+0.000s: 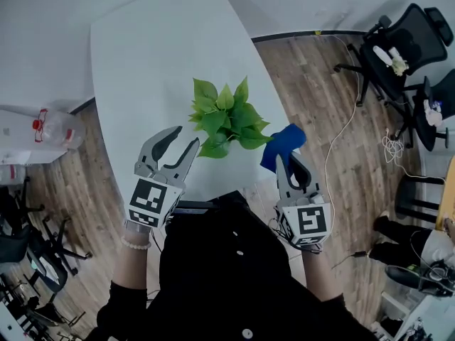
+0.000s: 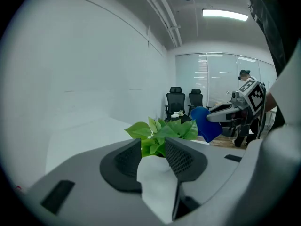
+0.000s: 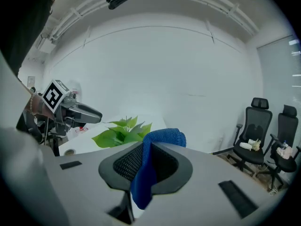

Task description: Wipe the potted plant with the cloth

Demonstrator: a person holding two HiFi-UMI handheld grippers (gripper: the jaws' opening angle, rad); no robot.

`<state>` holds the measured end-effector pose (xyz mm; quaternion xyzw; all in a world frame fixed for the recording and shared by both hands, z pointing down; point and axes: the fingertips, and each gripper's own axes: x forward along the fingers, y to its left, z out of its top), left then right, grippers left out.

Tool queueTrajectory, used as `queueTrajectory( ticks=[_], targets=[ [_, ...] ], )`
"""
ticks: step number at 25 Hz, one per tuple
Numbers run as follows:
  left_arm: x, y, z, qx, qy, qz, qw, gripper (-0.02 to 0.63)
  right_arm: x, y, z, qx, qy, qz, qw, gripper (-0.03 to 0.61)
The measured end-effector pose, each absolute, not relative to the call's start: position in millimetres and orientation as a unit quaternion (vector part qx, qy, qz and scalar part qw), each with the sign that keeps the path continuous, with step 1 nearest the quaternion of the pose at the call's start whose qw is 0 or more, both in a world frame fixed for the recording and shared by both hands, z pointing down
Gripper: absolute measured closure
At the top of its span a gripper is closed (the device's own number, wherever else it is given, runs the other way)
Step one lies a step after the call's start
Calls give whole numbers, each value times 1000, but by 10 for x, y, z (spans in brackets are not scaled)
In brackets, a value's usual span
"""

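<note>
A large pale table (image 1: 142, 84) fills the upper left of the head view, over a wooden floor (image 1: 313, 91). Black office chairs (image 1: 398, 48) stand far off to the right.

The potted plant (image 1: 226, 118) sits near the table's near edge, roughly between my two tools. It has a cluster of broad, bright green leaves. From above the leaves hide the pot.

My left gripper (image 1: 185, 138) hangs just to the near left of the plant, angled toward it. Its jaws stand apart with nothing gripped; in the left gripper view the leaves show beyond the gap, not in it. No pad is touching the plant.

My right gripper (image 1: 288, 158) hangs to the near right of the plant. Its jaws are clamped on the blue cloth (image 1: 283, 142), which runs up between the pads and bunches in a thick fold beyond the tips. That fold is just beside the rightmost leaves; I cannot tell whether it brushes them.

I judge this as the approach: the cloth is in hand and the wiping has not visibly begun. The next move calls for bringing the cloth's fold onto a leaf and stroking gently along it. The left tool could steady the plant or a leaf from the other side so that nothing tips or tears.
</note>
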<state>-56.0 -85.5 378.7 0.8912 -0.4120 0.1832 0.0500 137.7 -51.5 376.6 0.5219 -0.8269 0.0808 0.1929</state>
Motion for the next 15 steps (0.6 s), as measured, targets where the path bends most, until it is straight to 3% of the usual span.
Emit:
queueTrajectory(
  ticks=[5, 9, 15],
  targets=[
    [-544, -856, 3434, 885, -431, 173, 22, 544, 1227, -579, 3443, 511, -840, 43, 175, 500],
    [-451, -823, 3211, 894, -412, 173, -16, 574, 1092, -619, 3209, 503, -850, 23, 154, 500],
    [-310, -782, 2941, 896, -413, 161, -17, 586, 967, -668, 2967, 493, -860, -1, 132, 500]
  ],
)
